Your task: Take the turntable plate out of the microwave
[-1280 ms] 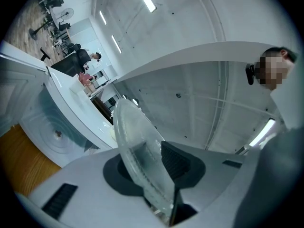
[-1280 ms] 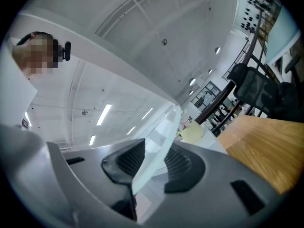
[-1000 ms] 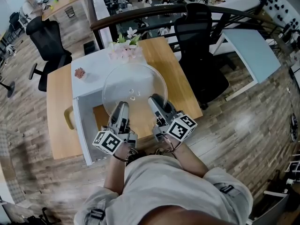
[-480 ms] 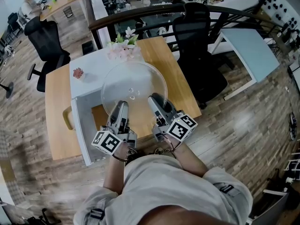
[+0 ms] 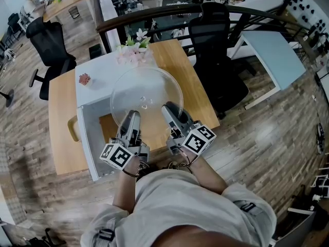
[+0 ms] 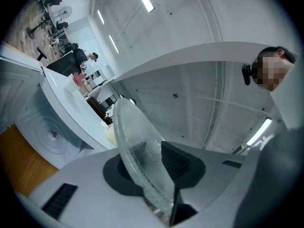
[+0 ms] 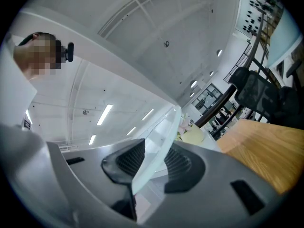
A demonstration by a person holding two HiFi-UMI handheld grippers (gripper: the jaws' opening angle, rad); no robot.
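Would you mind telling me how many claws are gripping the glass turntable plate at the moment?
2. The left claw is shut on the near-left rim of the turntable plate, and the right claw on its near-right rim. Both are in plain view; none is hidden.

Left tool (image 5: 130, 116) and right tool (image 5: 170, 109) reach forward side by side, jaws clamped on the glass plate (image 5: 146, 89).
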